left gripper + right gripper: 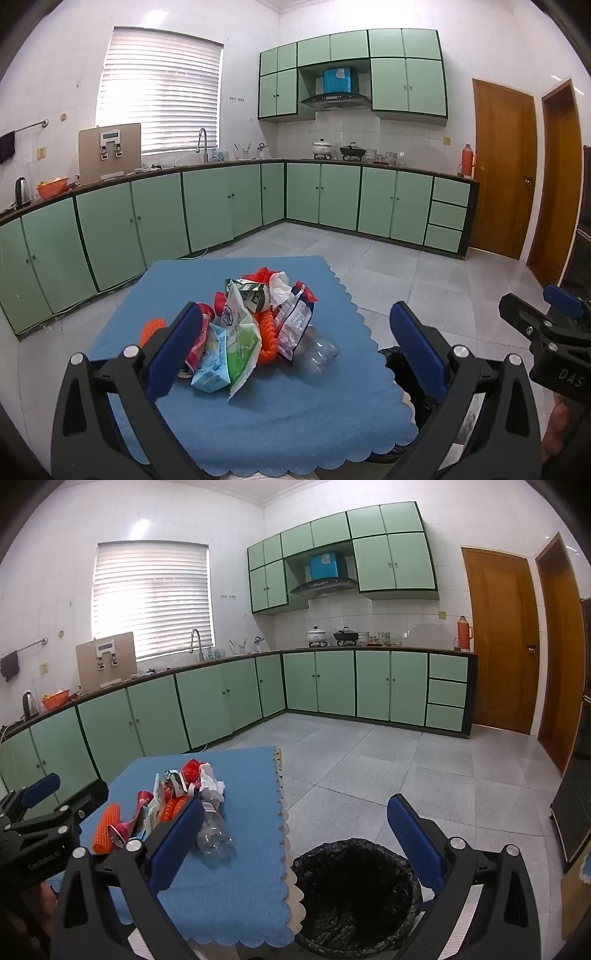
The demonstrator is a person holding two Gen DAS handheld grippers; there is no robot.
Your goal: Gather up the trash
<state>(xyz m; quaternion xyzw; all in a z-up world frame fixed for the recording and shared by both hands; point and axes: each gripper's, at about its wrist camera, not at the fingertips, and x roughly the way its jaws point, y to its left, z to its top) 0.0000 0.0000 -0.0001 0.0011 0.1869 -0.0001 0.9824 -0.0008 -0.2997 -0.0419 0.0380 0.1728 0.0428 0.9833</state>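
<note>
Left wrist view: left gripper (295, 332) hangs spread and empty over the trash pile (255, 325) at 12 o'clock on the counter (295, 417). Right gripper (295, 834), also released, faces the bin (354, 893). Collecting looks unstarted; next, pinch one loose wrapper.

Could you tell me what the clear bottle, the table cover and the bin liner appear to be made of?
The clear bottle looks like thin transparent plastic: see-through, ribbed. The table cover seems a matte blue woven or felt-like cloth with a scalloped edge. The bin liner looks like thin glossy black plastic film, crinkled around the rim.
</note>
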